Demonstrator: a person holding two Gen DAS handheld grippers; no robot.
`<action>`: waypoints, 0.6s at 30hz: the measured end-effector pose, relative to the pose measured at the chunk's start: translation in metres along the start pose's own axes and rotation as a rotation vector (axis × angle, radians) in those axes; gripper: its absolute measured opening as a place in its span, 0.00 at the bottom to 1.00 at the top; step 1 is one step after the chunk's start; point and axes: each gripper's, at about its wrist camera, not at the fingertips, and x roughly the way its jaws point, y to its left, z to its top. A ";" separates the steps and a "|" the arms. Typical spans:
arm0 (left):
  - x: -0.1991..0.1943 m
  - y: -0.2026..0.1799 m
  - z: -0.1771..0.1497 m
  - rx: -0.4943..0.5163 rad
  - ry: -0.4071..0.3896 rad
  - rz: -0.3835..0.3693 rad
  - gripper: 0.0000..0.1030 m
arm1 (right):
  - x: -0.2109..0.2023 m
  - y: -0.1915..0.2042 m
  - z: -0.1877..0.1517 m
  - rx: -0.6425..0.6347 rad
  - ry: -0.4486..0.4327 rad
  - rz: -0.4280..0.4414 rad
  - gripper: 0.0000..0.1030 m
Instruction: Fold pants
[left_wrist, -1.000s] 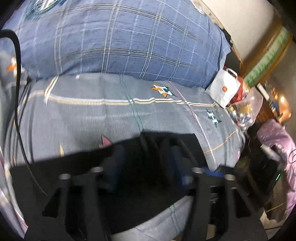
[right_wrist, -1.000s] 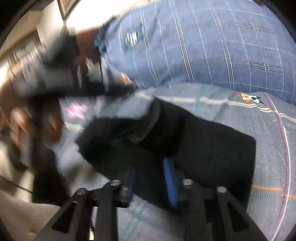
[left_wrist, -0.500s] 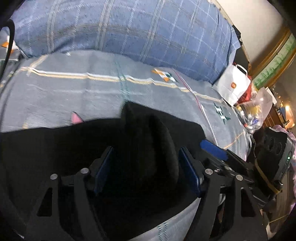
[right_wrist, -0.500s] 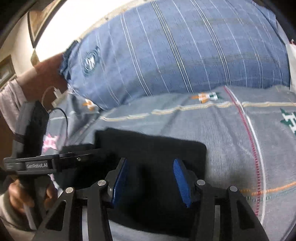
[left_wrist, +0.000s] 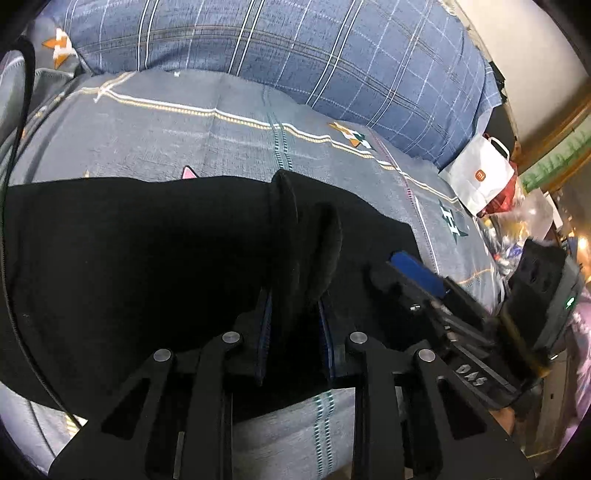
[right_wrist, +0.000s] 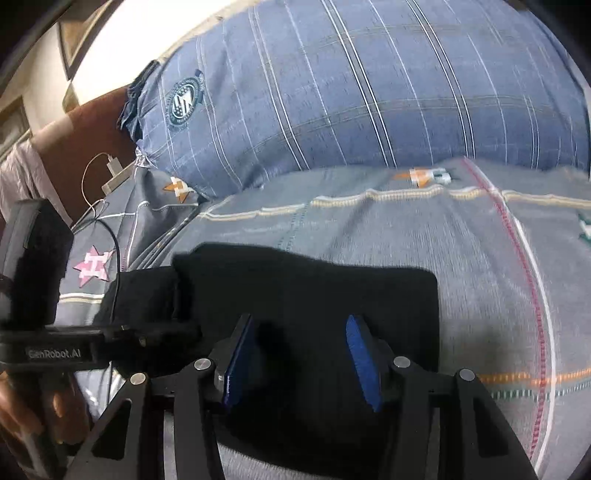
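So my left gripper (left_wrist: 295, 332) is closing right now, and its blue pads are already pinching a raised ridge of the black fabric pants (left_wrist: 147, 258), which lie spread flat across the grey-blue patterned bedsheet (left_wrist: 184, 140). In the left wrist view the bunched fold sticks up toward 12 o'clock from between the fingers. My right gripper (right_wrist: 301, 358) is hovering over the same pants with its jaws parted; the dark cloth sits under and between the blue pads (right_wrist: 364, 362), but they don't look pressed on it, so I'd call that one released. From the right wrist view the left gripper is out at 9 o'clock, with a hand (right_wrist: 44, 413) wrapped round its handle at about 8. The big blue plaid pillow (right_wrist: 351, 92) fills 12 o'clock, and a white paper carrier bag (left_wrist: 480, 177) sits at 2 o'clock in the left view.
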 end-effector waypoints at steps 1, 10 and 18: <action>-0.003 0.000 -0.001 0.003 -0.008 0.003 0.21 | -0.002 0.003 0.003 -0.007 0.003 0.013 0.48; -0.037 0.016 -0.003 -0.021 -0.082 0.077 0.22 | 0.020 0.040 0.015 -0.091 0.022 0.035 0.48; -0.089 0.054 -0.018 -0.062 -0.205 0.242 0.60 | 0.019 0.058 0.018 -0.145 0.020 -0.031 0.48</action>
